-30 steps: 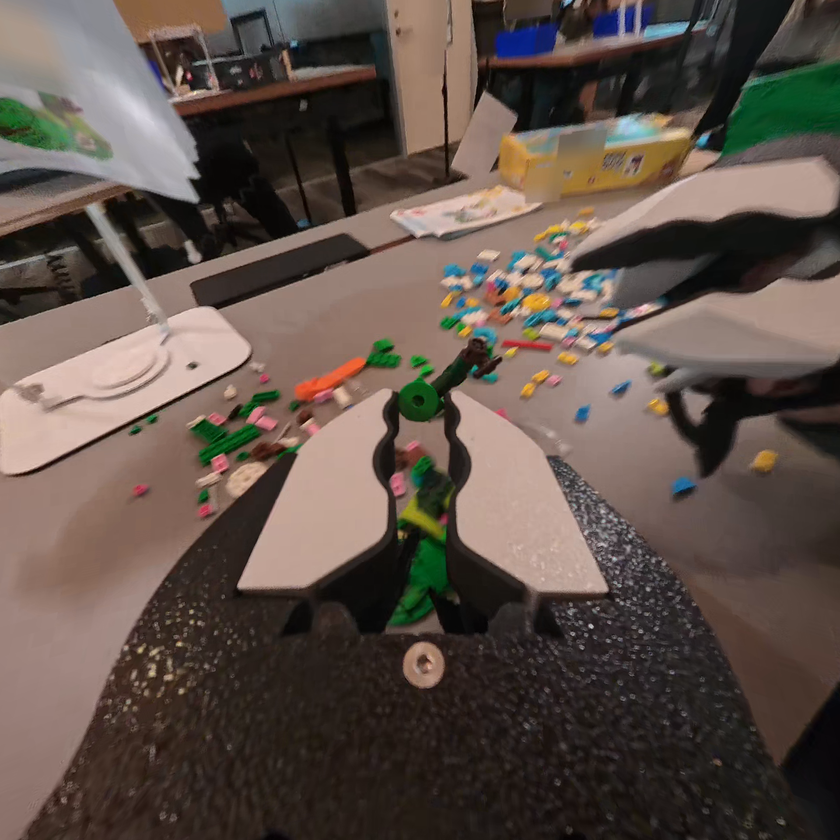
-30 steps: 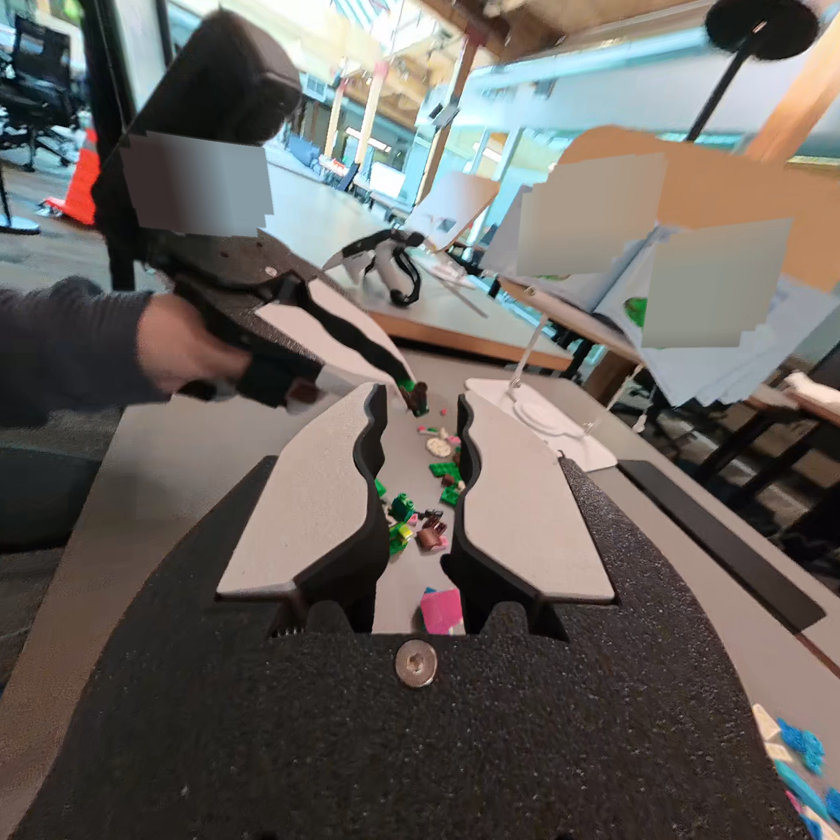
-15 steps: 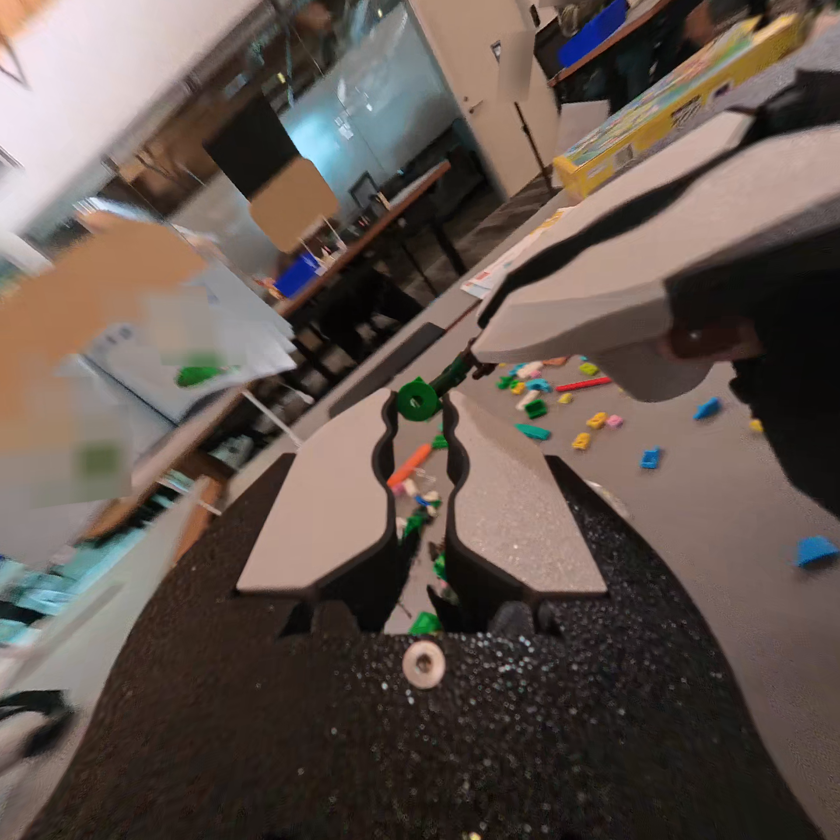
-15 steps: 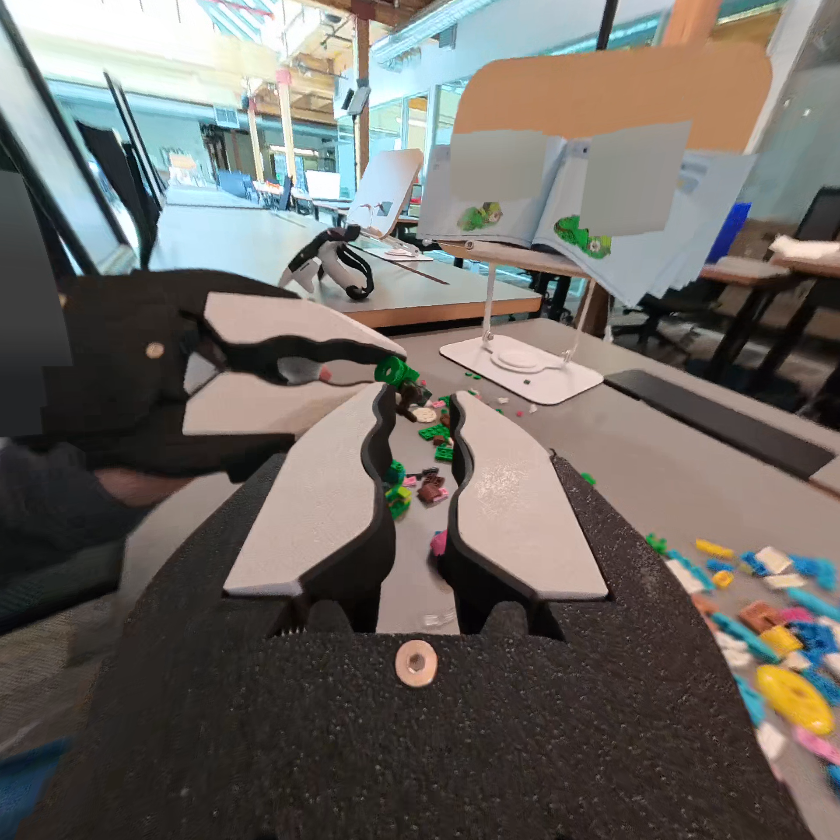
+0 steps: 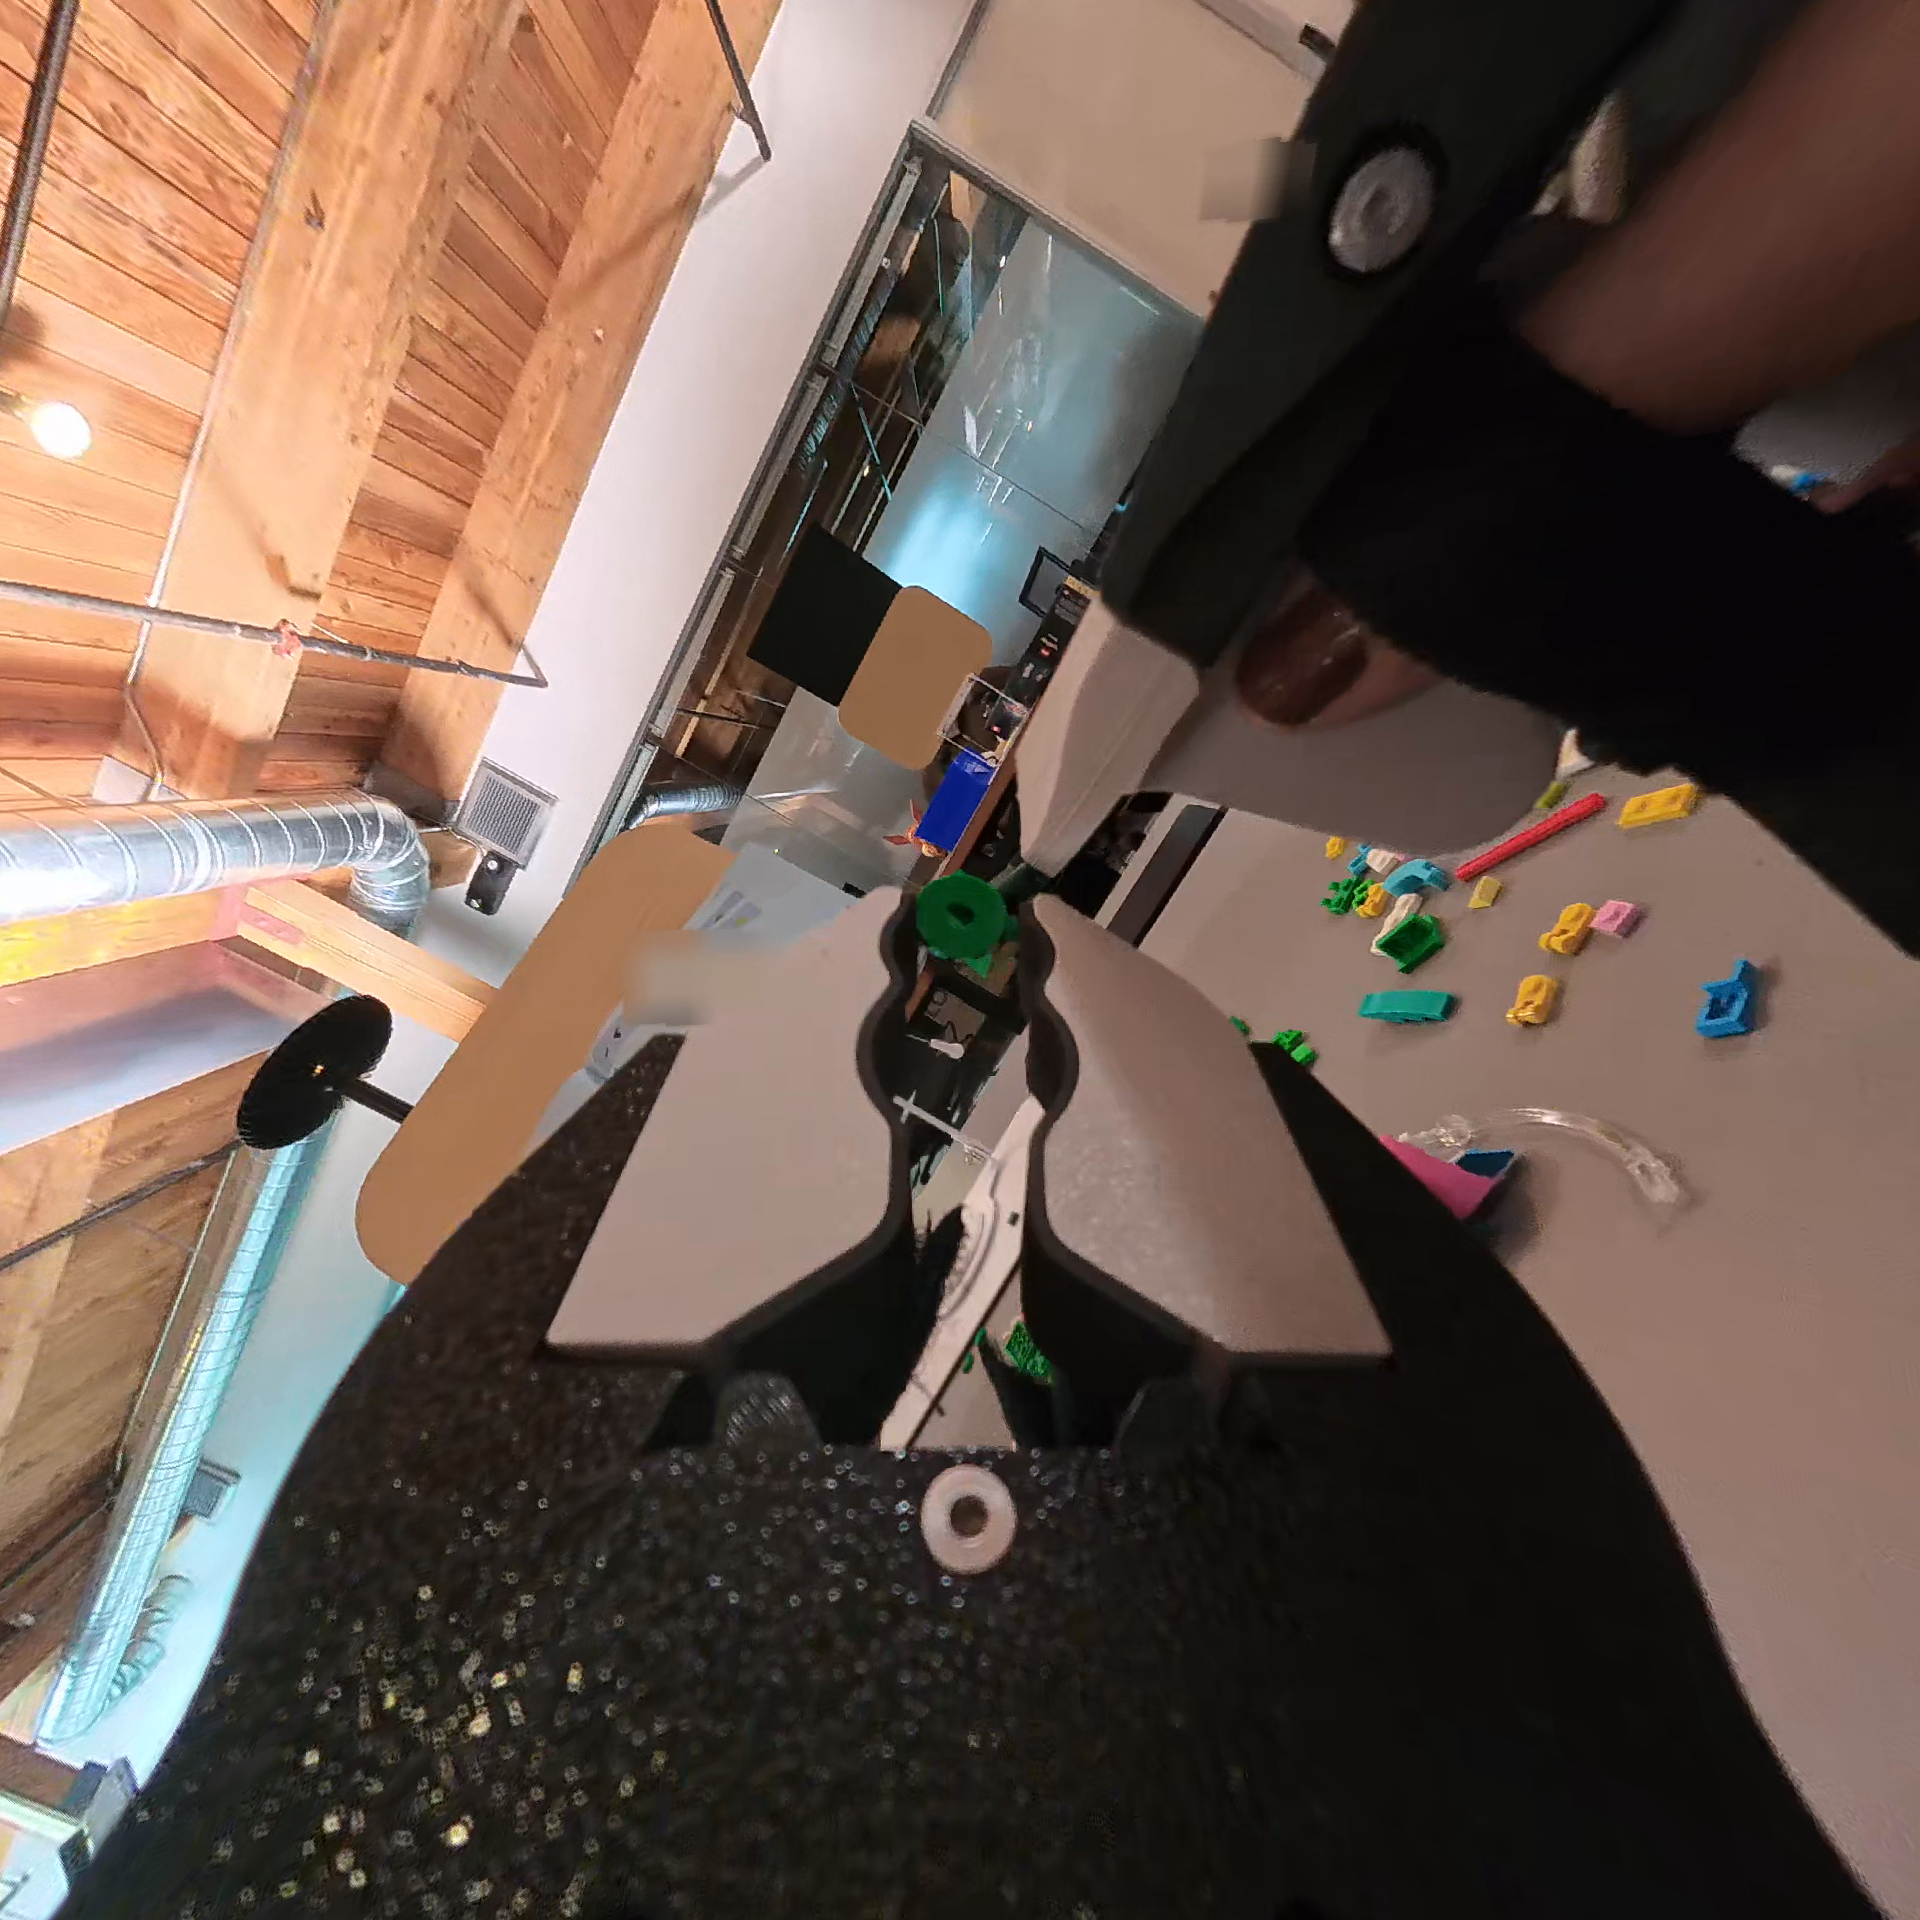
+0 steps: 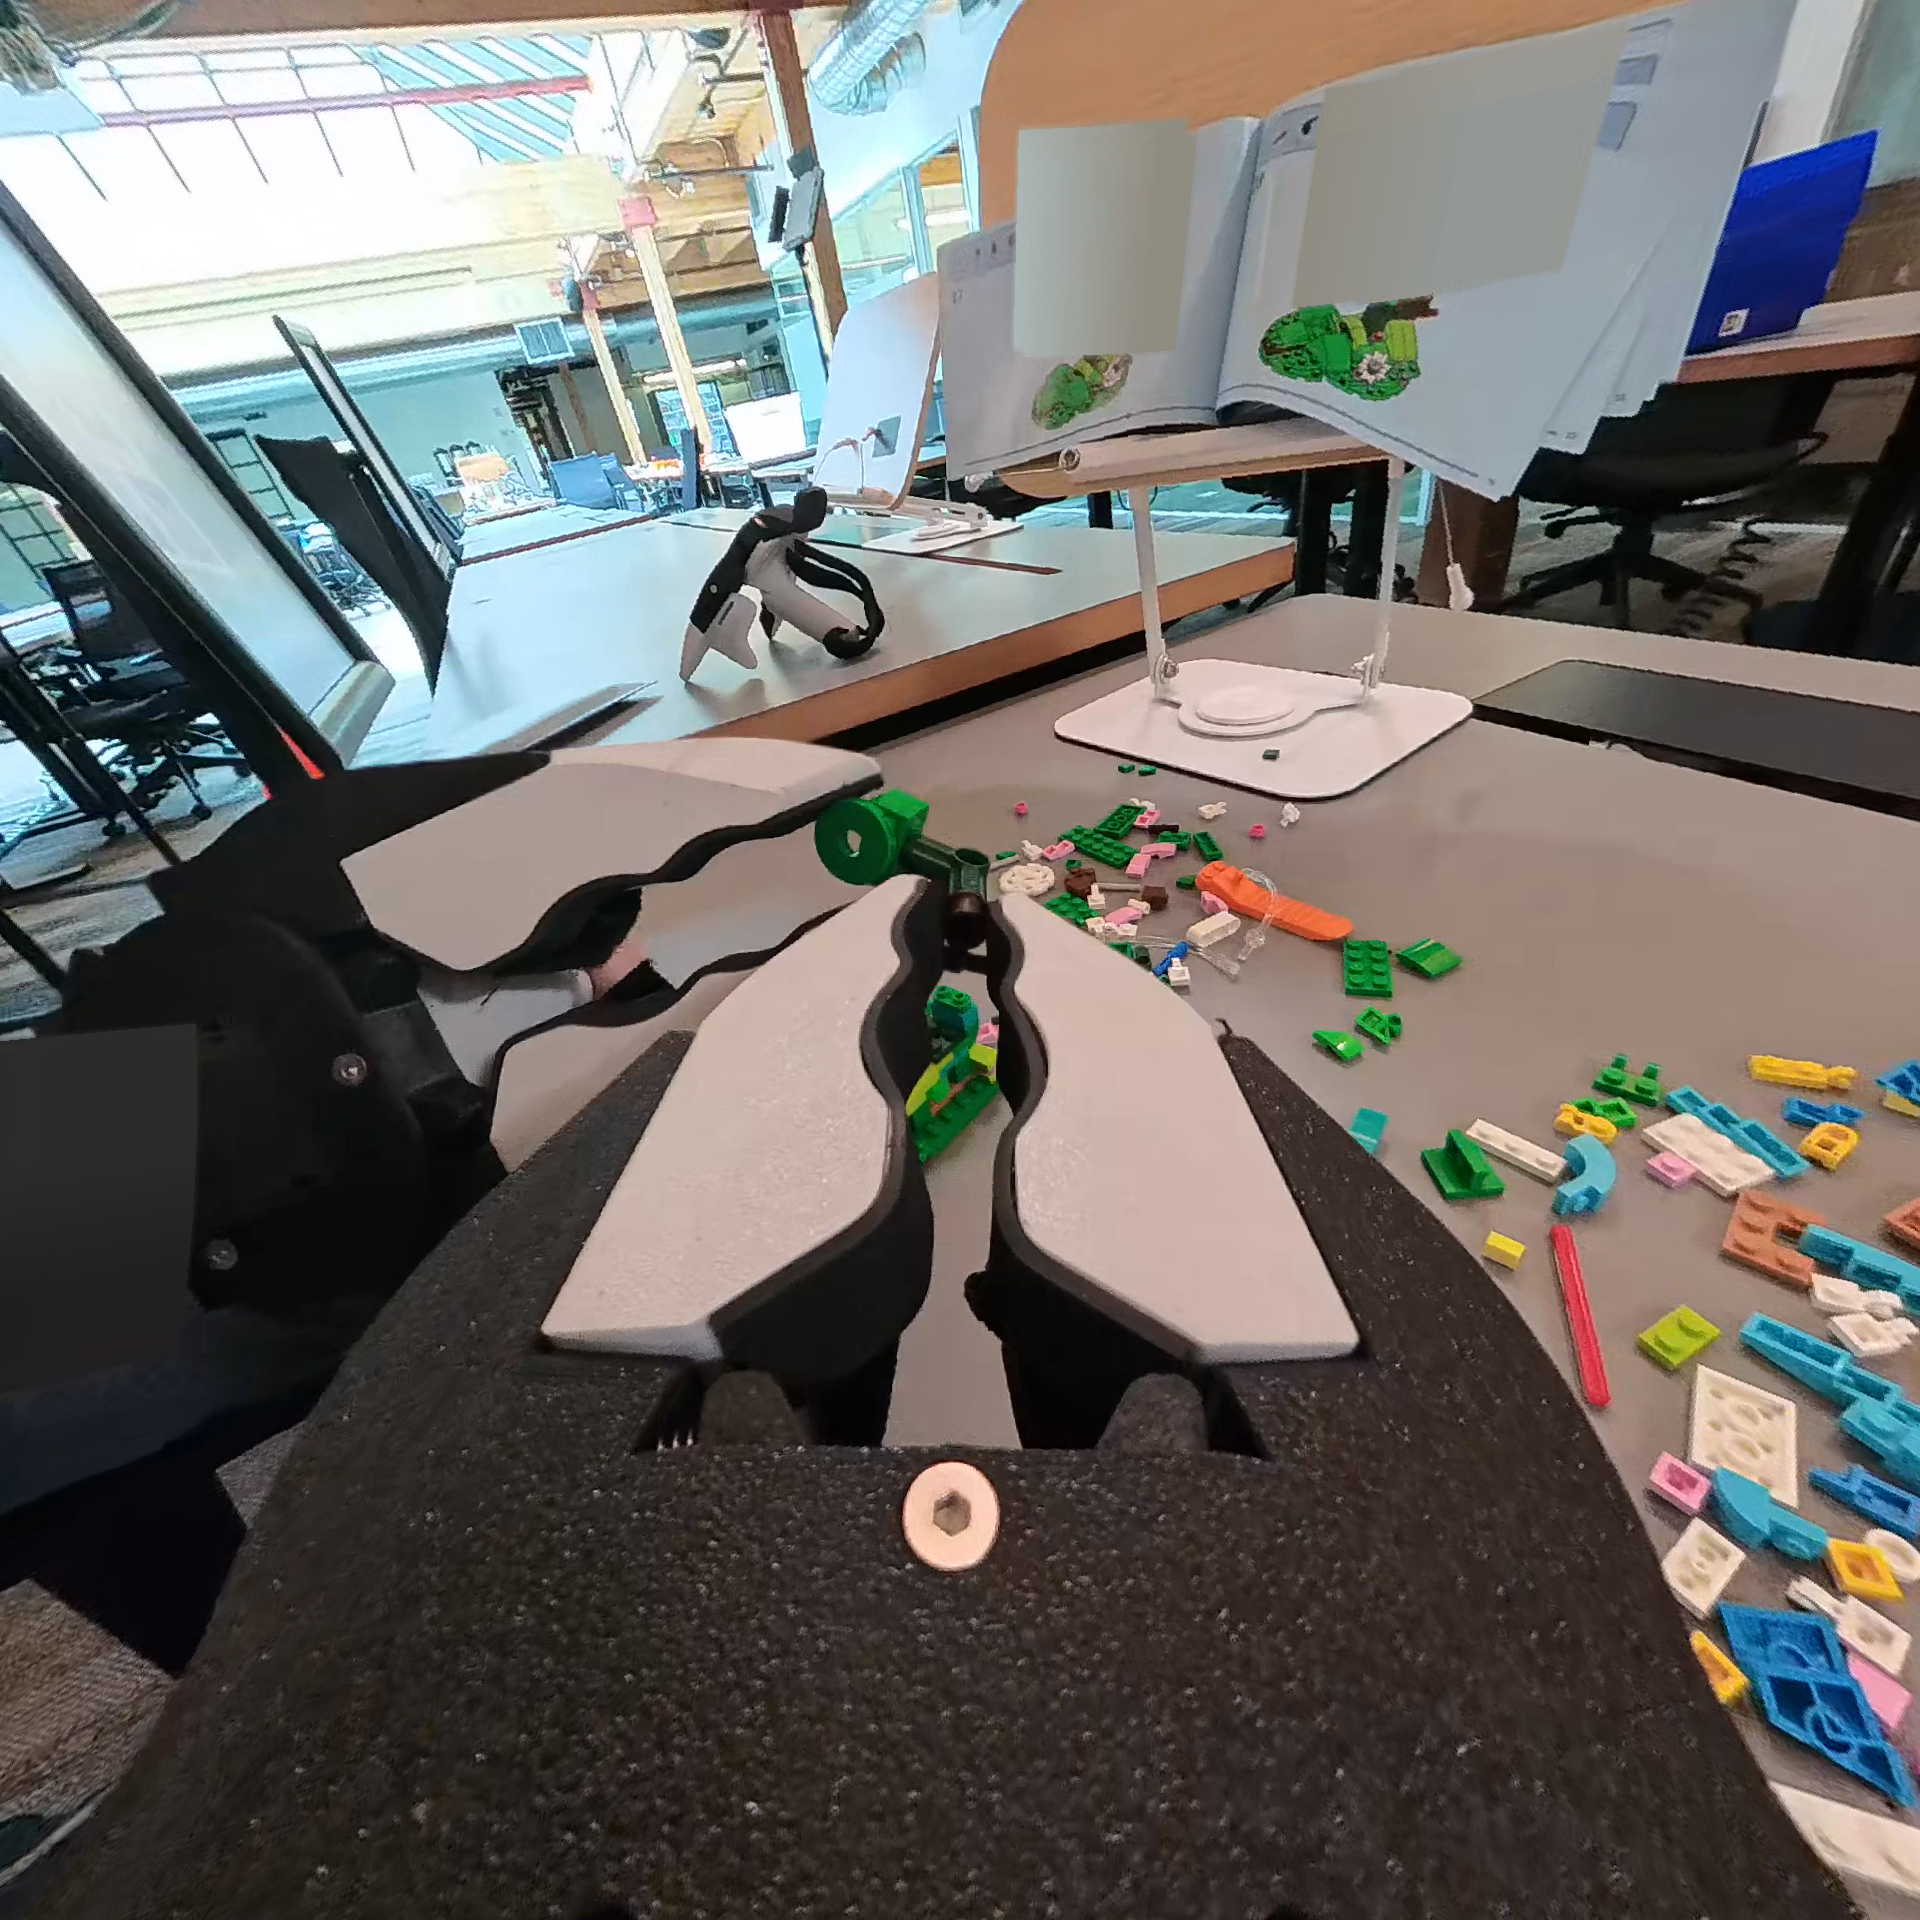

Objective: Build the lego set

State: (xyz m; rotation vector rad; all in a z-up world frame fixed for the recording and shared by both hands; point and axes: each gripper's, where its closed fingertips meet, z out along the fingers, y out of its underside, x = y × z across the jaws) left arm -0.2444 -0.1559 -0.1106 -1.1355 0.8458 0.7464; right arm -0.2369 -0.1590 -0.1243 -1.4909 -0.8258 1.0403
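L gripper (image 6: 831, 821) pinched the green round piece (image 6: 858, 840) above the worktop (image 6: 1558, 883), its stem running toward 4 o'clock into the R gripper (image 6: 964, 914), whose nearly shut tips pinched the dark brown end piece (image 6: 962, 914), R nearer.

Green lego stem assembly, held off your table.
Round green ring piece (image 6: 858, 840) pinched at left tips; dark-green connector arm (image 6: 940, 858) runs to brown stud (image 6: 964, 912) between right tips.
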